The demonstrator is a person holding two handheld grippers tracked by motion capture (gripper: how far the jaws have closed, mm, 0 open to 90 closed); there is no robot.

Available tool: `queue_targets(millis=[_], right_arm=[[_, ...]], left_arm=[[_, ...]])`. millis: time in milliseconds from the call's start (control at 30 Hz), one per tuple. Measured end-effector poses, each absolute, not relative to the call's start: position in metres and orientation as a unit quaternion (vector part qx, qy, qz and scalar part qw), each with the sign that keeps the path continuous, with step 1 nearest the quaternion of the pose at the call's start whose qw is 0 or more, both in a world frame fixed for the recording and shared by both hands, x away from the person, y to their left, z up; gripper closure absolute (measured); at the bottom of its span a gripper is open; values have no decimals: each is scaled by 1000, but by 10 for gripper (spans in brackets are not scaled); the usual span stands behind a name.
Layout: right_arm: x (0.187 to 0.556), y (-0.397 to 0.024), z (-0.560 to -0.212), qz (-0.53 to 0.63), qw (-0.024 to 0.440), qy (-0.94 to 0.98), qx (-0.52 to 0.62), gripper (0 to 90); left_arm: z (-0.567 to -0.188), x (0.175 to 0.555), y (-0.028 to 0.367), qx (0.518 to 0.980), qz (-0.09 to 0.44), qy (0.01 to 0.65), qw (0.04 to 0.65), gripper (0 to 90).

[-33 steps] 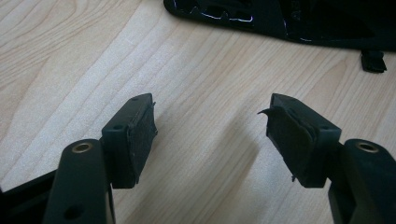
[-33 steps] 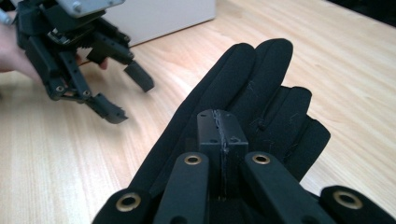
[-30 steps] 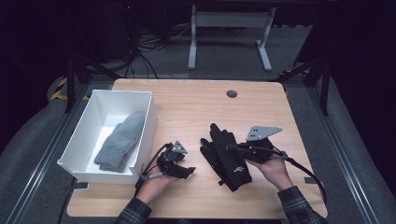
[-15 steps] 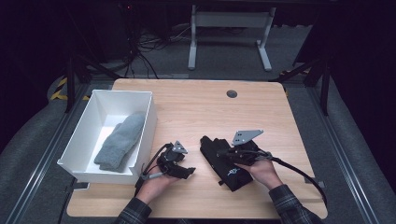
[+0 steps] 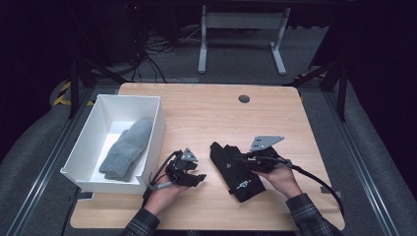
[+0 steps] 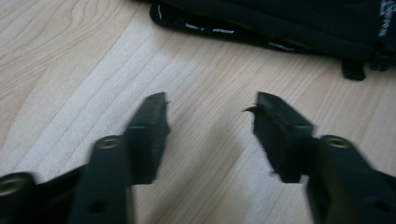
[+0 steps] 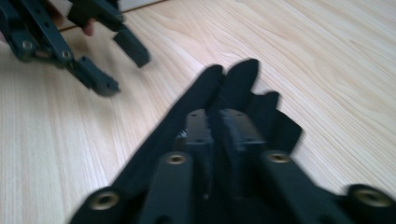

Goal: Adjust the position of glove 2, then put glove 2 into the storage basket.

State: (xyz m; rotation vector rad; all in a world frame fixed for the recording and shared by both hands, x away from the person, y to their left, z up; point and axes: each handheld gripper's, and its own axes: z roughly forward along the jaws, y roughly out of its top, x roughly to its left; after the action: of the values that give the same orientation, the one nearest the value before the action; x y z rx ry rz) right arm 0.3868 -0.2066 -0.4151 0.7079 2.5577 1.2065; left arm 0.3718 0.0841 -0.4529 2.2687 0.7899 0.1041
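A black glove (image 5: 236,169) with small white print lies flat on the wooden desk (image 5: 206,113), right of centre and toward the person's edge, its fingers pointing away toward the far left. In the right gripper view the glove (image 7: 233,93) spreads out beneath and ahead of the jaws, with its fingertips fanned on the wood. The right claw (image 5: 240,160) lies on the glove's right edge, held in the person's right hand (image 5: 281,180); its jaws are pressed almost together, and in its own view a fold of the black fabric appears to be pinched between them. A grey three-cornered plate stands on top of it, and a black cable trails from it off to the right. The left claw (image 5: 196,178) sits just left of the glove, apart from it, resting low over bare desk in the person's left hand (image 5: 164,191). Its jaws stand half open and have just been closing, with nothing between them but wood grain; in the left gripper view the glove's edge (image 6: 280,23) lies beyond the tips. Farther left, a white rectangular bin (image 5: 152,142) stands at the desk's left edge, and a grey sock (image 5: 127,147) lies inside it. Both sleeves are plaid.
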Motion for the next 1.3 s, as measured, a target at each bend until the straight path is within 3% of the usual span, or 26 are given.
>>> queue_targets(millis=[33, 200, 233, 667, 1300], right_arm=[[387, -211, -415, 410, 115, 871, 245, 898], [387, -235, -417, 399, 120, 869, 267, 900], [386, -237, -417, 397, 120, 869, 269, 900], [373, -269, -439, 354, 110, 884, 284, 900], [355, -258, -455, 346, 57, 903, 247, 900]], left_arm=[[-451, 372, 84, 879, 38, 305, 363, 585], [-442, 374, 78, 880, 32, 295, 371, 876], [-441, 375, 76, 880, 31, 293, 373, 895], [-445, 394, 40, 885, 16, 290, 363, 895], [-448, 426, 13, 884, 4, 295, 362, 888]])
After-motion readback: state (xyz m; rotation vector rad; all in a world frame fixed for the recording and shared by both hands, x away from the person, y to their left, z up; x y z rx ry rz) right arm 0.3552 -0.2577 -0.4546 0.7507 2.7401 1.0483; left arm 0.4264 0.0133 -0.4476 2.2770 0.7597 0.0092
